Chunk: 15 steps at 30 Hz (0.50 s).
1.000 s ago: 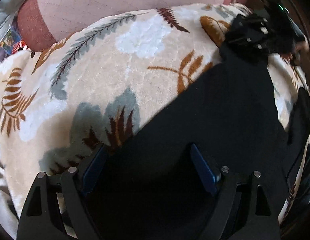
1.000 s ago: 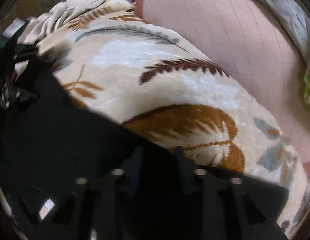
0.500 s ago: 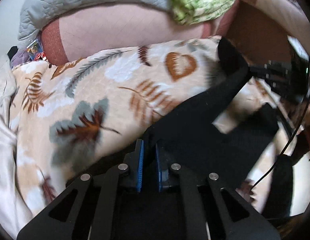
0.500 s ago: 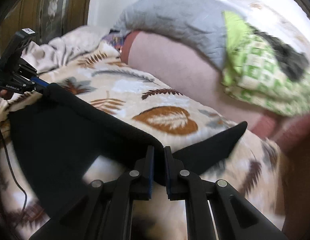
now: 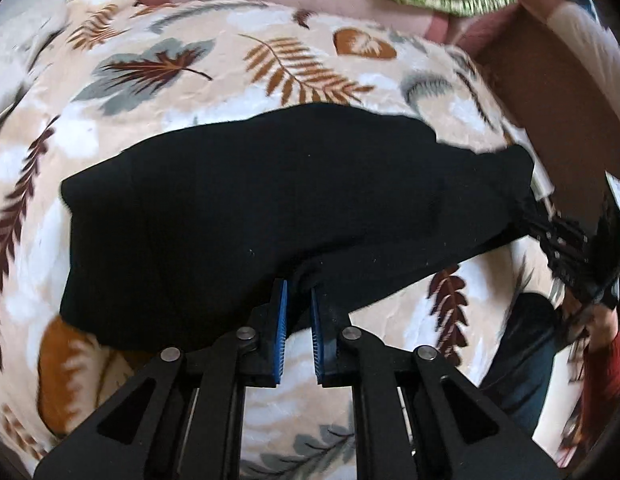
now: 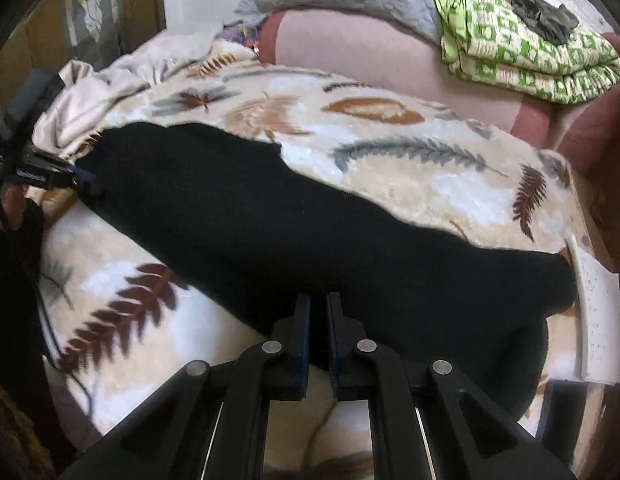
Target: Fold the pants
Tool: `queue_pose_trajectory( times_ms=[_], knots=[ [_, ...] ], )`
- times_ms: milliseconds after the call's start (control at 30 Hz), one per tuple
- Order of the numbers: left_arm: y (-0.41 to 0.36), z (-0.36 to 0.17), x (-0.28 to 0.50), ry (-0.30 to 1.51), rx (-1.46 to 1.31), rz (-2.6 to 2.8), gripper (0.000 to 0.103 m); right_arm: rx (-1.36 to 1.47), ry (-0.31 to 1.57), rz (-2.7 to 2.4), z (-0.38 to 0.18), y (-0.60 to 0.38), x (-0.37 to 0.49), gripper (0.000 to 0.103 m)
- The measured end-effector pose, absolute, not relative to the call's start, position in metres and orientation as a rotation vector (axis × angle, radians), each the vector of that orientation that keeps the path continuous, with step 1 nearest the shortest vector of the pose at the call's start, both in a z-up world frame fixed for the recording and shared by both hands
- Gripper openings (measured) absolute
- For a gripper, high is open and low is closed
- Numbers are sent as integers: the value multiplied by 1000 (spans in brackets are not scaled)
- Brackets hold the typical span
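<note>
Lowered since half a second ago, the one pair of black fabric pants (image 5: pixel 270 200) now drapes the leaf-patterned fleece blanket (image 5: pixel 170 68), left gripper (image 5: pixel 298 300) and right gripper (image 6: pixel 318 312) each clenched on an edge.

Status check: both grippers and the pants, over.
Left gripper shut on black pants. Right gripper shut on the other end. Pants stretched over leaf-print blanket. Nothing in the way.

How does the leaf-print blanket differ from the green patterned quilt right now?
The leaf-print blanket lies spread flat, cream with brown and grey leaves, and carries the black pants. The green patterned quilt sits folded at the far end, green and white, carrying none of the pants. Both are soft bedding.
</note>
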<state>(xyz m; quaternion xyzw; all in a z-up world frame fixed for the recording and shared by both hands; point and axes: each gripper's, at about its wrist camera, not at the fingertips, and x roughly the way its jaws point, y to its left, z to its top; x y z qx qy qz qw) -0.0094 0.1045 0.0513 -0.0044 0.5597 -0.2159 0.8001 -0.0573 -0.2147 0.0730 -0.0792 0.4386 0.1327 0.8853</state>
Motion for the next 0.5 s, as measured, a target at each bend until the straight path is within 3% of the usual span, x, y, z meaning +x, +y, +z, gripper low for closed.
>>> queue_pose_trajectory(
  times_ms=[167,267,333,367,400,433,500],
  knots=[
    [105,44,-22,1188,-26,-442,10,-190,1006,270,53,-209,-60,6],
    [115,39,-19,1211,-112,-428,17,-212,1029,265,51,-200,-60,14],
    [129,48,-20,1210,-170,-423,31,-176,1009,319,63,-197,-68,17],
    [137,55,-22,1195,-180,-411,49,-156,984,352,72,-195,-73,21],
    [147,64,-23,1161,-188,-383,65,-133,960,375,80,-190,-78,32],
    [155,70,-22,1139,-194,-356,72,-113,945,392,85,-185,-80,41],
    [180,83,-14,1092,-241,-264,72,-94,909,439,90,-167,-79,42]
  ],
)
